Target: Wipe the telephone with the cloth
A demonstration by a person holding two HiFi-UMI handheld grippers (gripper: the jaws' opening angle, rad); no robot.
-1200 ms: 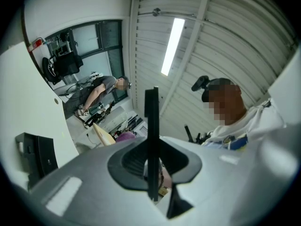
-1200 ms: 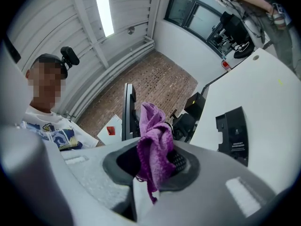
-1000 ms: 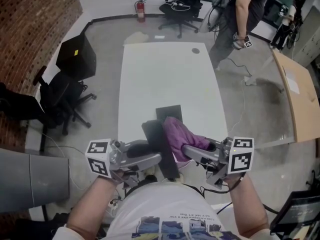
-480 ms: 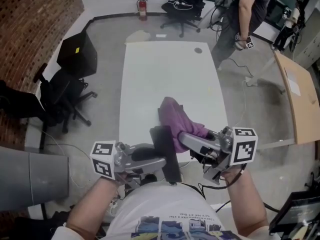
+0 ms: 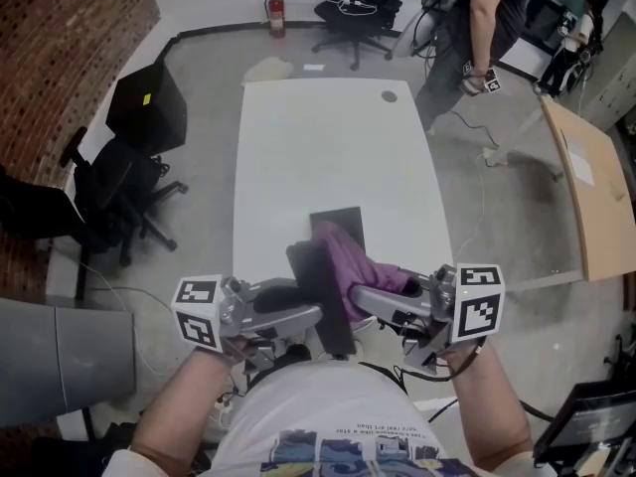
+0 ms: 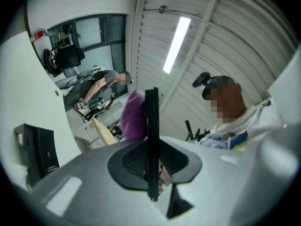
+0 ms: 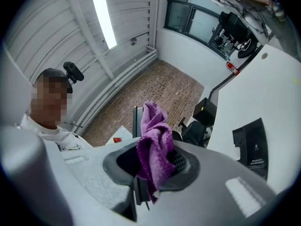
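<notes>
Head view first: the left tongs (image 5: 310, 316) are clamped on the near end of the telephone (image 5: 320, 284), a thin black slab held edge-up over the near edge of the white worktop (image 5: 328, 147). The right tongs (image 5: 360, 294) are gripping the purple cloth (image 5: 348, 258), which is bunched against the slab's right face. Just beyond lies a dark flat panel (image 5: 338, 220), with bare worktop all the way to the far end, so there's plenty of room out there. An office chair (image 5: 119, 197) sits well off to the left and a standing person (image 5: 477, 28) is at the far right, both well clear. Over to the left gripper view: the tongs (image 6: 151, 171) are shut tight on the telephone (image 6: 151, 126), seen as a knife-thin edge, with the cloth (image 6: 134, 117) just beside it on the left. That slab looks stiff, smooth and likely slippery, so I'd keep the hold low on its end and leave the faces free. The panel (image 6: 37, 149) rests on the worktop (image 6: 19, 102). Now the right gripper view: the tongs (image 7: 150, 171) are pinching a fold of the cloth (image 7: 153, 142), soft and light, its loose top flopping. The telephone (image 7: 137, 121) stands right behind it, and the panel (image 7: 251, 145) lies on the worktop (image 7: 277, 102) to the right. Press gently: too hard a push could lever the slab out.
</notes>
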